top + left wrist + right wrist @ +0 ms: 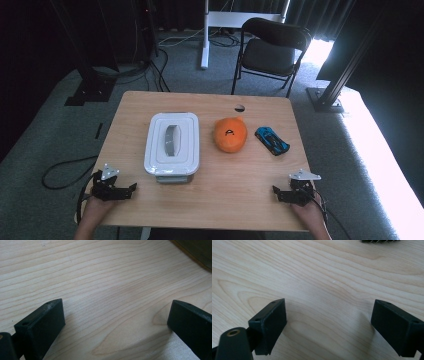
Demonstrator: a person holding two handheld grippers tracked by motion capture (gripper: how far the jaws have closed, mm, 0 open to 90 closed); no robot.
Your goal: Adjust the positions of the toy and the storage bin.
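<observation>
A white lidded plastic box (pixel 172 145) with a grey handle sits left of centre on the wooden table (pixel 250 200). To its right lies an orange cap (pixel 230 134), and further right a blue toy car (pixel 272 140). My left gripper (pixel 130 190) rests at the near left corner, open, with only bare wood between its fingers (pixel 40 327). At the near right corner my right gripper (pixel 276 192) also rests open over bare wood, its fingers (pixel 268 325) wide apart. Both point toward the table's middle.
A black folding chair (pixel 272 50) stands beyond the table's far edge, beside a white desk leg (pixel 205 35). Black frame posts and cables stand on the grey carpet at left and right. A dark hole (pixel 239 107) marks the tabletop near its far edge.
</observation>
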